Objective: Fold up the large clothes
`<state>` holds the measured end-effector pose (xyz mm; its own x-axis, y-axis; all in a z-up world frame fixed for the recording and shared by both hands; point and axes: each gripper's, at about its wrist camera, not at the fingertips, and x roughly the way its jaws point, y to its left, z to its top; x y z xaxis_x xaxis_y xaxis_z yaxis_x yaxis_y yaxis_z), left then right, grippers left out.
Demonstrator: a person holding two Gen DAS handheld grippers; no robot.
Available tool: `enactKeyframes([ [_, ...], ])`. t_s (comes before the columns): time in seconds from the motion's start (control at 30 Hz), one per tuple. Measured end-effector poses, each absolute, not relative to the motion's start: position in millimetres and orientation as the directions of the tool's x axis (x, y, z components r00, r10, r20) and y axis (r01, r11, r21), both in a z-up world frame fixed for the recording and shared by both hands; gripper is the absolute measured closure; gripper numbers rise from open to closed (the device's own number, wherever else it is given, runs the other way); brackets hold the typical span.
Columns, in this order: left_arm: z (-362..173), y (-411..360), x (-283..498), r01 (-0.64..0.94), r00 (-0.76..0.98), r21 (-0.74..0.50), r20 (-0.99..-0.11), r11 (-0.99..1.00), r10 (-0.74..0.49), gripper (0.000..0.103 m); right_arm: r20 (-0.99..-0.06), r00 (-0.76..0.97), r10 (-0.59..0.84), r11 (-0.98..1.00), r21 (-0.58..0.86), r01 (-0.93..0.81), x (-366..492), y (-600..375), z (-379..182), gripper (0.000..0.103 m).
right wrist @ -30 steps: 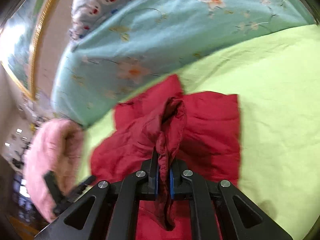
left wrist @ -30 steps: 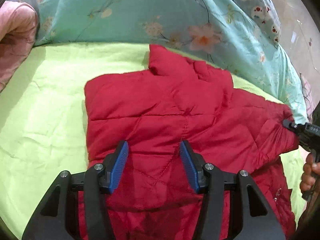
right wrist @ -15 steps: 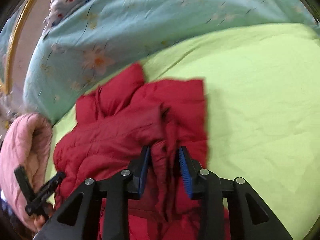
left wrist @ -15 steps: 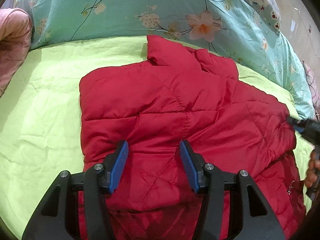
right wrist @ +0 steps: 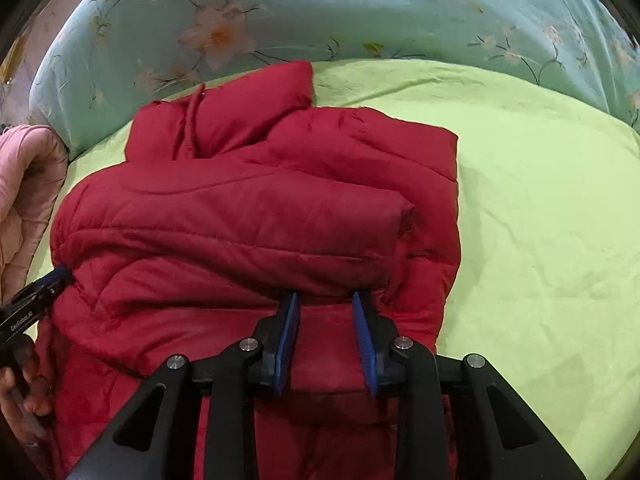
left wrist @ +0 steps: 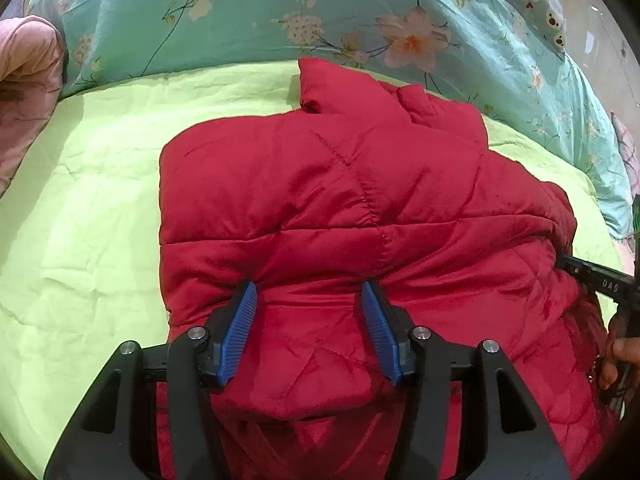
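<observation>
Jacket (left wrist: 340, 208), red and quilted, lies folded on the lime-green bed sheet (left wrist: 88, 208); your left gripper (left wrist: 308, 320) rests on it, fingers half open, gripping nothing. From your right wrist, the right gripper (right wrist: 326, 322) is closing, narrow-gapped, over jacket (right wrist: 248, 220) fabric, not pinching it.

A red quilted jacket (left wrist: 340, 208) lies on the lime-green sheet (left wrist: 88, 220) of a bed. The left hand-held gripper (left wrist: 308, 316) is on the jacket's near part, its 2 blue pads (left wrist: 240, 336) apart with puffy fabric bulging between them. Beyond the jacket lies a teal floral duvet (left wrist: 248, 12). At the jacket's right edge is the right hand-held gripper (left wrist: 600, 280), held by a hand (left wrist: 620, 352).
</observation>
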<state>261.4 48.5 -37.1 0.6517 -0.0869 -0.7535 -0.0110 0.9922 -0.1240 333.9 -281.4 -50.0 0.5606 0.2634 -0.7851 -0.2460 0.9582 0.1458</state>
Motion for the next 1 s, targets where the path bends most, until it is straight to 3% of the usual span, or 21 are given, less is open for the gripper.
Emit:
enactKeyframes([
  [0.57, -35.4, 54.1, 258.7, 0.005, 0.629, -0.139, -0.77, 0.99, -0.111, 0.048, -0.77, 0.56, 0.307, 0.95, 0.216, -0.225, 315.8, -292.1, -28.8, 0.072],
  [1.0, -12.2, 80.2, 188.9, -0.05, 0.635, -0.2, -0.763, 0.979, -0.123, 0.045, -0.758, 0.522, 0.392, 0.92, 0.304, -0.249, 244.1, -318.9, -9.8, 0.069],
])
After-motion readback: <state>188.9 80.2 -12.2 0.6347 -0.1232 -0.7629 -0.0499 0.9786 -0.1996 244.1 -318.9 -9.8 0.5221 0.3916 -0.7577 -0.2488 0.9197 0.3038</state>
